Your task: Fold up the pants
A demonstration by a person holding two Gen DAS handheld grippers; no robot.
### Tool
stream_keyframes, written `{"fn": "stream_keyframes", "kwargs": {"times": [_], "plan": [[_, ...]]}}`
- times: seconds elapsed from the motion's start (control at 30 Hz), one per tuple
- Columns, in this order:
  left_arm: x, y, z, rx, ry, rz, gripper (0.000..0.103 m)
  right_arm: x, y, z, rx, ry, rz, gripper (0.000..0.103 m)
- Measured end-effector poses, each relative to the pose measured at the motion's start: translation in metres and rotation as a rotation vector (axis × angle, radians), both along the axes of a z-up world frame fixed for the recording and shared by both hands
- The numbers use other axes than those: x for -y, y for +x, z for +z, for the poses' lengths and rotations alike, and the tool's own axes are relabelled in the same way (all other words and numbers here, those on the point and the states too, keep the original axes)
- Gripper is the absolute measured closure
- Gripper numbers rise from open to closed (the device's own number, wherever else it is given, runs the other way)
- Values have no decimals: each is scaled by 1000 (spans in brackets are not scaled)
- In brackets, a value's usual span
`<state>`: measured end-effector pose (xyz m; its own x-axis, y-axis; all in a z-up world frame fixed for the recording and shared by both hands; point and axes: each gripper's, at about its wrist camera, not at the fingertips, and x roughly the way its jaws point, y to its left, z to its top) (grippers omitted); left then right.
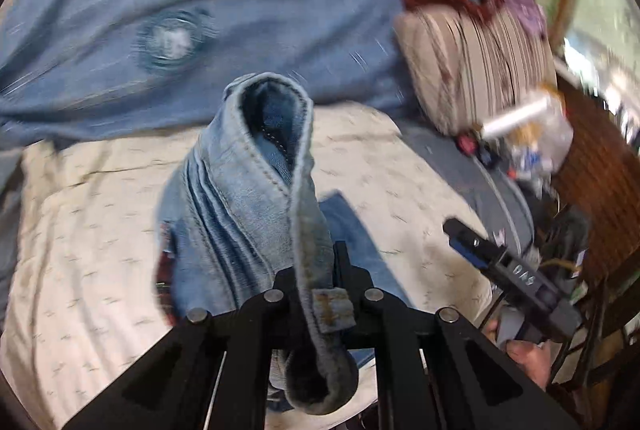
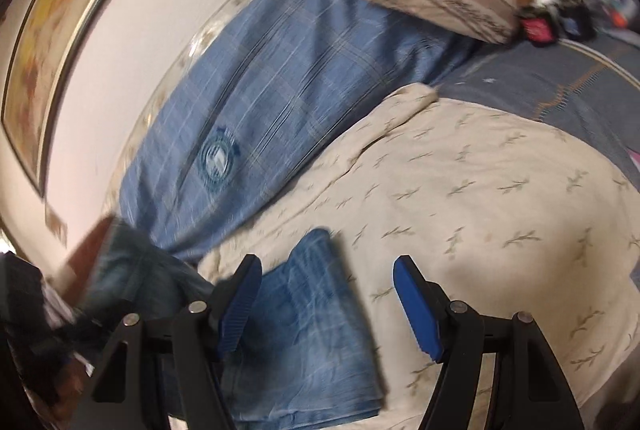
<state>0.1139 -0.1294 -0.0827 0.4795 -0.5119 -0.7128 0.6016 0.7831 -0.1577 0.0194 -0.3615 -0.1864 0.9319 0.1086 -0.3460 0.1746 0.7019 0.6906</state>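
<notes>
The pants are light blue jeans (image 1: pixel 248 214). My left gripper (image 1: pixel 316 282) is shut on their waistband by a belt loop and holds the bunched denim up above the cream bedspread (image 1: pixel 80 270). In the right wrist view a flat part of the jeans (image 2: pixel 312 326) lies on the bedspread (image 2: pixel 500 230), under and between the fingers. My right gripper (image 2: pixel 326 304) is open and empty over it, blue pads (image 2: pixel 416 310) apart. It also shows in the left wrist view (image 1: pixel 476 250) at the right.
A blue plaid cloth (image 1: pixel 200 10) with a round emblem lies at the back of the bed. A striped pillow (image 1: pixel 472 70) and small clutter (image 1: pixel 520 134) sit at the right. A framed picture (image 2: pixel 60 50) hangs on the wall.
</notes>
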Motion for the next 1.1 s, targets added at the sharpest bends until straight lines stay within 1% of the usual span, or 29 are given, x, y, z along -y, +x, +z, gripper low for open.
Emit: {"fn": "stream_keyframes", "kwargs": {"times": [0.07,0.1,0.13,0.17,0.2,0.23,0.27,0.3,0.33,0.37,0.4,0.43,0.47,0.5,0.53,0.57,0.6,0.67,0.73,0.77,0.83,0.87,0.9,0.93,1.0,1.03,1.07,1.1], "plan": [[40,7,-22,-24,40,-23,92,13,-4,-2,3,22,-30,31],[54,10,-32,-46,53,-34,89,18,-5,-2,0,30,-40,31],[65,13,-41,-79,53,-39,81,22,-7,-3,-1,38,-48,31],[76,15,-49,-115,45,-49,78,27,-9,-4,-3,47,-62,31],[84,15,-51,-141,4,-88,78,30,-10,-5,-7,48,-69,31],[85,13,-47,-142,-29,-102,76,32,-11,-5,-13,44,-75,31],[82,10,-39,-125,-67,-103,75,33,-12,-4,-19,33,-81,31],[73,7,-24,-96,-119,-111,73,34,-13,-3,-20,18,-82,31],[62,5,-11,-65,-149,-111,70,34,-13,-2,-19,10,-81,31],[49,3,2,-20,-163,-93,63,32,-14,0,-19,-4,-82,31],[35,3,12,32,-155,-62,54,30,-14,2,-17,-17,-79,31],[25,3,18,69,-136,-37,50,27,-14,3,-6,-19,-66,31],[12,4,22,112,-98,-11,49,22,-15,5,2,-19,-54,31],[-1,4,21,151,-44,12,49,15,-13,8,16,-25,-29,31],[-14,5,14,174,18,44,49,5,-10,13,29,-47,1,31],[-25,7,5,177,72,77,49,-4,-8,16,38,-62,23,31],[-35,7,-8,166,112,98,49,-20,-2,22,54,-92,75,31],[-52,10,-29,125,150,118,49,-43,7,29,69,-138,140,31],[-63,6,-56,89,198,139,49,-73,19,36,76,-214,202,31],[-65,5,-71,65,219,137,49,-80,21,37,77,-230,219,31],[-73,4,-87,51,209,133,49,-98,32,34,65,-232,289,31],[-73,3,-91,58,204,132,49,-108,42,28,26,-230,330,31],[-72,1,-95,77,200,126,49,-113,48,22,-11,-236,347,31],[-71,1,-100,87,202,119,49,-118,56,12,-72,-246,360,31],[-69,6,-110,70,203,111,48,-118,67,-8,-168,-231,382,33],[-70,11,-115,58,180,112,43,-114,70,-15,-199,-222,379,34],[-72,14,-118,55,168,124,37,-105,70,-22,-210,-197,370,40],[-76,16,-119,51,164,136,28,-98,71,-25,-205,-172,370,42]]}}
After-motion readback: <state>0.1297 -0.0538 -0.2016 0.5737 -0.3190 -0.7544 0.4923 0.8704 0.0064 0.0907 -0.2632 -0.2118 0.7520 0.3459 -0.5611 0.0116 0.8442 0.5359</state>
